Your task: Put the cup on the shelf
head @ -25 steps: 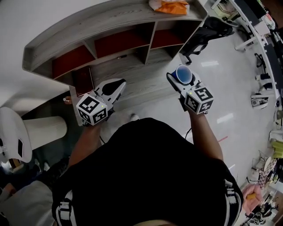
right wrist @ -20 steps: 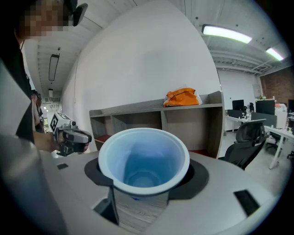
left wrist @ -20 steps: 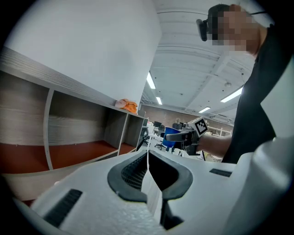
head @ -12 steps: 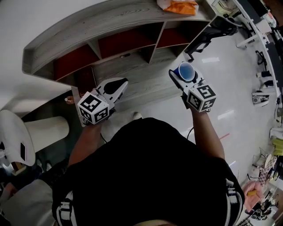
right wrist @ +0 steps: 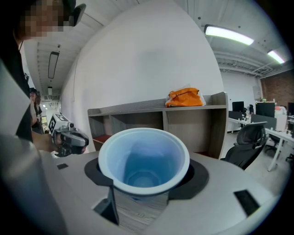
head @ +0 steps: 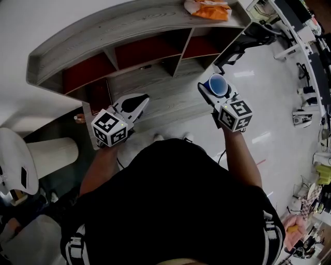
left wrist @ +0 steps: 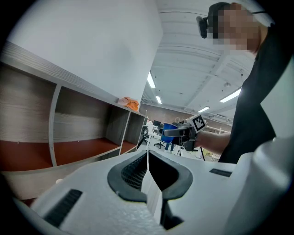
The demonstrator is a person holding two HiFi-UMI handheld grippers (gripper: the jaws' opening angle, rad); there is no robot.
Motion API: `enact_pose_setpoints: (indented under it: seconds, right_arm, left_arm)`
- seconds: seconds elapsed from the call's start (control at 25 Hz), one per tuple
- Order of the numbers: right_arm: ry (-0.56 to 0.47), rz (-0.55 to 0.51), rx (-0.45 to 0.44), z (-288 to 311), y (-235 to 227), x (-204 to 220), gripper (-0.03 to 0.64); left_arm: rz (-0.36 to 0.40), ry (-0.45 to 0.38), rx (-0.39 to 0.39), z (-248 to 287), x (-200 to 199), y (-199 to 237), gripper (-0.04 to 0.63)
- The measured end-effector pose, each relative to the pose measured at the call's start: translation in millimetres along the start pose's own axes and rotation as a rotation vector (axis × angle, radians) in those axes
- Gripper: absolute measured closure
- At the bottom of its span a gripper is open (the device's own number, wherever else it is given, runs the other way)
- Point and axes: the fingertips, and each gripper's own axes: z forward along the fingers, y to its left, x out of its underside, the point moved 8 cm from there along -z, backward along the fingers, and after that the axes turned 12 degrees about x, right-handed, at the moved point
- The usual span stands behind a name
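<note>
The grey shelf (head: 119, 23) ahead waits. The blue cup (right wrist: 143, 158) is clamped upright in the right tongs (head: 214, 88), not yet at it; the left tongs (head: 138, 101) are pinched together, empty. Placing remains.

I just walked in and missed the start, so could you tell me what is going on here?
A person stands before a wooden shelf with a gripper in each hand. The right gripper holds a blue cup upright between its jaws, short of the shelf. The left gripper is shut and empty. An orange bag lies on the shelf's top; the cup is not yet on the shelf.
</note>
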Motion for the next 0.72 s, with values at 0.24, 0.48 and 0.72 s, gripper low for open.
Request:
enact_pose_setpoints:
  seconds: [0.24,0.48,0.72]
  right_arm:
    - [-0.013,0.005,-0.013,0,-12,-1,0.319]
    - [-0.032,0.01,-0.045,7,-35,-3,0.319]
    - [-0.023,0.009,-0.072,14,-63,-1,0.319]
  left_arm:
    - [-0.002,0.0,-0.028,6,-1,-5,0.571]
    - [0.006,0.003,-0.073,22,-7,-10,0.571]
    - [0.003,0.007,-0.1,47,-14,-12,0.571]
